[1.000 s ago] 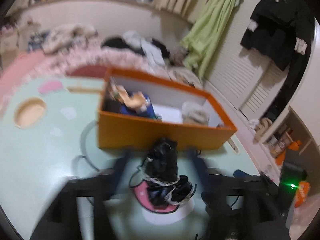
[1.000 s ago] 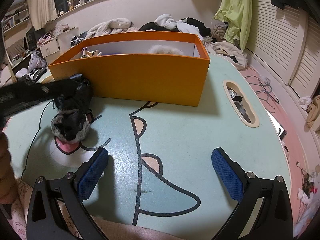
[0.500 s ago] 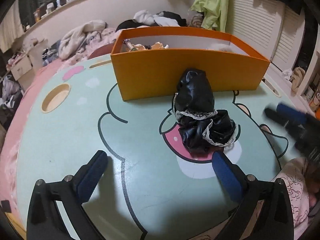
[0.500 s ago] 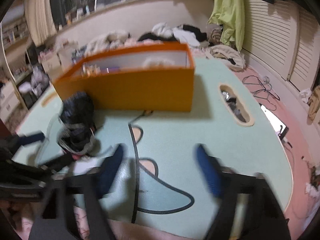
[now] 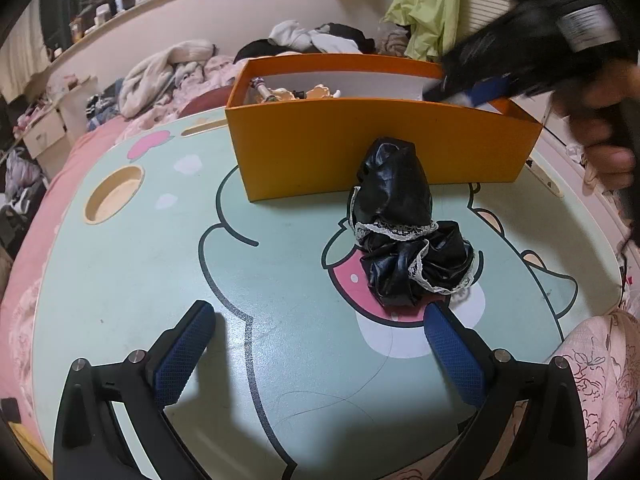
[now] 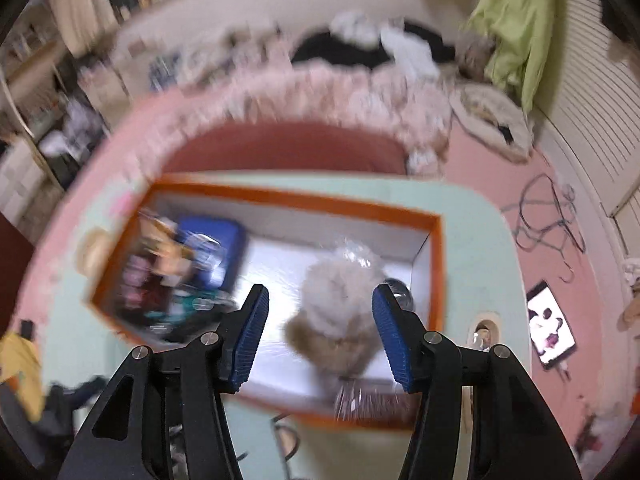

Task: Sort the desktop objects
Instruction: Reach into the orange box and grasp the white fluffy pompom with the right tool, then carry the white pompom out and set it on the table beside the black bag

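Item, nearest: left gripper [image 5: 320,336], low over the green cartoon-printed table [image 5: 140,264], jaws spread wide with nothing between them. Item, just beyond its right pad: black lace-trimmed garment [image 5: 404,240], crumpled on the printed pink mouth, its far end against the front wall of the orange box [image 5: 360,152]; unsorted, and judged the next piece for that box. Item, above the box: right gripper [image 6: 320,322], pointing steeply down into it, jaws just narrowed to about half width and gripping nothing, framing a fluffy beige-and-white plush in clear wrap [image 6: 340,320] on the box floor, right half. Item, left half of box: blurred clutter round a blue packet [image 6: 218,240]. Handling note: the view is smeared, so steady the right tool first; descend straight over the plush's middle, pads clear of the near wall, and close gently, since crinkly wrap may slip.
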Available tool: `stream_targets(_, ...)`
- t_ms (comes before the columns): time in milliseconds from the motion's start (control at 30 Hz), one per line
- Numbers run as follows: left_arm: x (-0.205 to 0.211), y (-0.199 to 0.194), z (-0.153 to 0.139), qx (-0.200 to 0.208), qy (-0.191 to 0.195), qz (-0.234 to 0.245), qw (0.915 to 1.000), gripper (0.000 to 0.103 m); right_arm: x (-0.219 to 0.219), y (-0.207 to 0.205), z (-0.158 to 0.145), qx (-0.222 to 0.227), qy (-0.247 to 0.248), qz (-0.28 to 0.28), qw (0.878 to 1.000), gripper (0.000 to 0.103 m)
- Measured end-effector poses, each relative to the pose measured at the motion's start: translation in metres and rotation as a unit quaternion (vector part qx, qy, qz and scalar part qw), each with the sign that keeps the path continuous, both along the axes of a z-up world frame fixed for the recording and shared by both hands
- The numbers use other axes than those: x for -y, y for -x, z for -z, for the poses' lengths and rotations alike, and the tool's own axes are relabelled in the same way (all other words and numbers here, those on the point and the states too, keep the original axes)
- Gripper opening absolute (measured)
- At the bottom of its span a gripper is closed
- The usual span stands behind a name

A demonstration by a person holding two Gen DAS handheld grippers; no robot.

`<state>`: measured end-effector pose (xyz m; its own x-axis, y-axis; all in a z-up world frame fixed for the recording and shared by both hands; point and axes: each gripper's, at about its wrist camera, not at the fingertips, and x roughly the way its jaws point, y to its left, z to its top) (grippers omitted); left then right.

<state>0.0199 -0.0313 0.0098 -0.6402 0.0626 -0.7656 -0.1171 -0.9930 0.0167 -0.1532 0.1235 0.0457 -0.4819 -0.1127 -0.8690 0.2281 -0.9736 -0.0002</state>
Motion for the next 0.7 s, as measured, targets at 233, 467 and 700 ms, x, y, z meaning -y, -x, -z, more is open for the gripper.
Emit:
stream_targets(233,-0.007,-0.004,0.010,0.002,0.000,0.000,1.0000,0.103,-0.008,-0.025,-0.002,-0.064,0.018,-0.001,0.998,0.025)
stream_targets(467,-0.006,-0.003,0.010,0.001,0.000,0.001,1.0000,0.103,-0.028,-0.128,-0.043,-0.162,0.157,-0.070,0.972,0.025)
stream_targets(700,-0.005,-0.004,0.010,0.001,0.000,0.001,1.0000,0.103,-0.034,-0.162,0.035,-0.113,0.139,-0.064,0.982,0.025)
